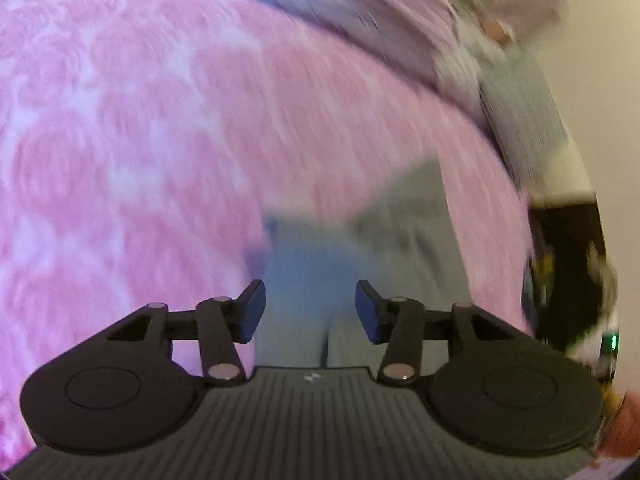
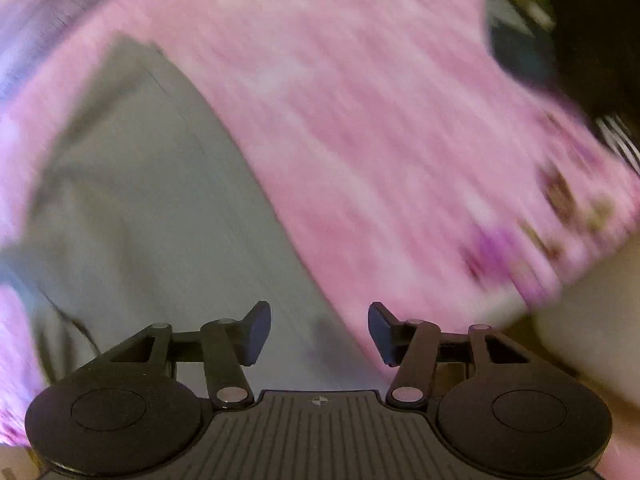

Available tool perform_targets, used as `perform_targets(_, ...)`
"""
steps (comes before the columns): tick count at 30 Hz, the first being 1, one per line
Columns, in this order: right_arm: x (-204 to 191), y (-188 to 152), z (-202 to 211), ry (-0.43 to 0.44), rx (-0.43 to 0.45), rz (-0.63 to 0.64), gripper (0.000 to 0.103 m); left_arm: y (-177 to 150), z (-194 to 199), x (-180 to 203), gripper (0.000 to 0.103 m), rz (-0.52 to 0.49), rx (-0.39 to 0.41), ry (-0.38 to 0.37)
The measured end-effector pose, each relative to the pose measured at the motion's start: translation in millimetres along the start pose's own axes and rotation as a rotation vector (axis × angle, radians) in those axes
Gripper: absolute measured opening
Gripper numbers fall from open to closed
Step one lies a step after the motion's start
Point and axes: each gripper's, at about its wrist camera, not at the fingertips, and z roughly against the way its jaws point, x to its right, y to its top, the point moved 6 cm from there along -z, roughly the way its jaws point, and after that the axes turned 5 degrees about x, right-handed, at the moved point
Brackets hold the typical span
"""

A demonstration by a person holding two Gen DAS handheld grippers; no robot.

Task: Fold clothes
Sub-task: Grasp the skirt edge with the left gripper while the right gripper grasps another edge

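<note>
Both grippers, left [image 1: 310,312] and right [image 2: 319,330], hover with jaws apart, holding nothing.
Pale grey-green garment [image 2: 160,200] lies on pink patterned bedspread [image 1: 140,140]; next, I judge, grasp an edge.

Pink patterned bedspread [image 1: 140,120] fills most of both views, blurred. Cream wall [image 1: 580,140] at right edge of left wrist view. Dark striped item [image 2: 618,140] at bedspread's right edge, right wrist view; can't tell what.
</note>
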Motion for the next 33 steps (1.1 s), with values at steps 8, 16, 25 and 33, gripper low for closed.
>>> perform_targets(8, -122, 145, -43, 0.229, 0.19, 0.196, 0.056, 88, -129, 19, 0.061, 0.013, 0.001, -0.047)
perform_targets(16, -178, 207, -136, 0.3, 0.146, 0.259, 0.061, 34, -196, 41, 0.062, 0.001, -0.189, -0.118)
perform_targets(25, -170, 210, -166, 0.339, 0.157, 0.333, 0.0, 0, -203, 62, 0.031, -0.118, -0.181, -0.041)
perform_targets(33, -27, 87, -58, 0.382, 0.114, 0.194, 0.0, -55, -145, 119, 0.006, -0.282, -0.183, -0.087)
